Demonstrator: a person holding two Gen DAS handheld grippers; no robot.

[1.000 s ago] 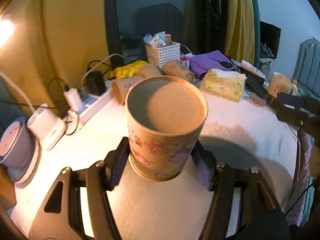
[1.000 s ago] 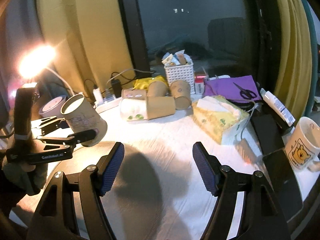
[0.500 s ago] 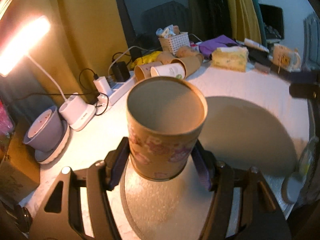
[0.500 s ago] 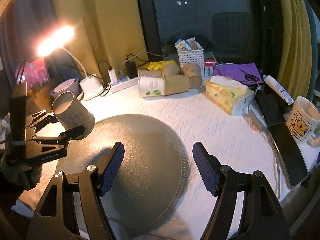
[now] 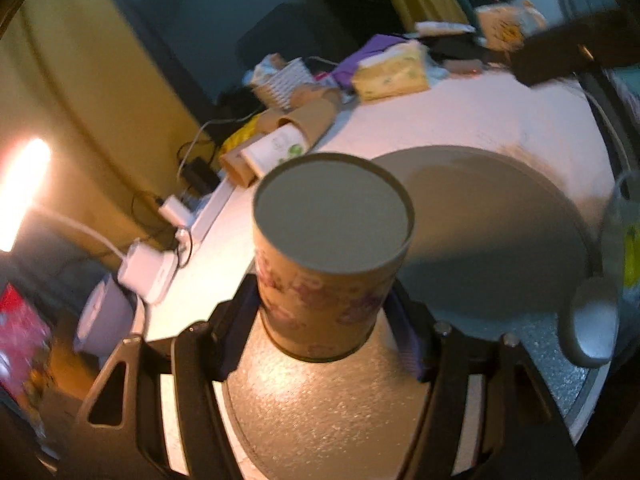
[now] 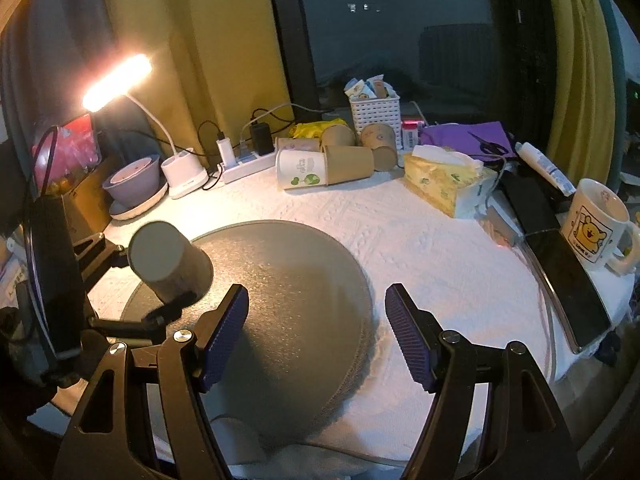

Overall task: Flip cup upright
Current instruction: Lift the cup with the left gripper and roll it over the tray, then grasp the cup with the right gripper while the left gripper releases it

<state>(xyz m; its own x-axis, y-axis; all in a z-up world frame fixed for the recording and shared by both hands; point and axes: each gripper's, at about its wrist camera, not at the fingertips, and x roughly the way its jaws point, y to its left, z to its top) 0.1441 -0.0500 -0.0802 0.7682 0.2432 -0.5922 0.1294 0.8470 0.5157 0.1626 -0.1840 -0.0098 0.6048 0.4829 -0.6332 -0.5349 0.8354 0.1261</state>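
My left gripper (image 5: 324, 320) is shut on a paper cup (image 5: 328, 256) with a pink flower print. The cup's flat closed base faces the left wrist camera. In the right wrist view the cup (image 6: 170, 264) hangs tilted in the air over the left edge of a round grey mat (image 6: 280, 300), held by the left gripper (image 6: 132, 284). My right gripper (image 6: 316, 332) is open and empty, above the near part of the mat.
Several paper cups (image 6: 328, 162) lie on their sides at the back, by a white basket (image 6: 375, 110) and a power strip (image 6: 244, 166). A tissue pack (image 6: 446, 182), a phone (image 6: 568, 280) and a bear mug (image 6: 596, 224) are on the right. A lit lamp (image 6: 116, 82) stands left.
The left gripper has drawn back and rolled with the cup, so the scene tilts. The right gripper has pulled back toward the near edge; the grey mat has come into view.
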